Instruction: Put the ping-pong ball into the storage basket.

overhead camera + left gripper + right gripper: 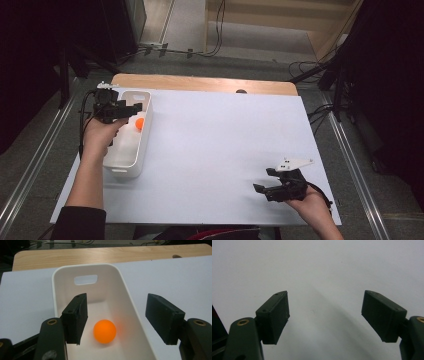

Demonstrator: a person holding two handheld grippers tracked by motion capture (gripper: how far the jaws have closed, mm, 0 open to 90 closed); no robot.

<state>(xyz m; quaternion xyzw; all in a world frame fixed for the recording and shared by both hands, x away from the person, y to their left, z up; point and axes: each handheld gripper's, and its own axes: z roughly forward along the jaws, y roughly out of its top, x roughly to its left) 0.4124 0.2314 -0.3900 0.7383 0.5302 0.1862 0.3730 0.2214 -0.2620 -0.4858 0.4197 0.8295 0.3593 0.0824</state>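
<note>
A bench [215, 145] with a white top and a bare wooden strip along its far edge carries a white oblong bin [131, 150] near its left edge. An orange ball [139, 122] lies in the bin.

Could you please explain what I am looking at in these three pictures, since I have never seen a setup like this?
A person sits at a table covered in white and holds a hand-held two-jaw gripper in each hand; there is no robot arm. The high view looks down from above the person. The other two pictures come from small cameras riding on each gripper, looking along its black jaws.

The left gripper hovers over a white bin near the table's left edge. An orange ball lies inside the bin, and the jaws stand apart around it without touching it, so nothing is held. The right gripper rests near the table's front right corner, jaws open over bare white surface, holding nothing.
</note>
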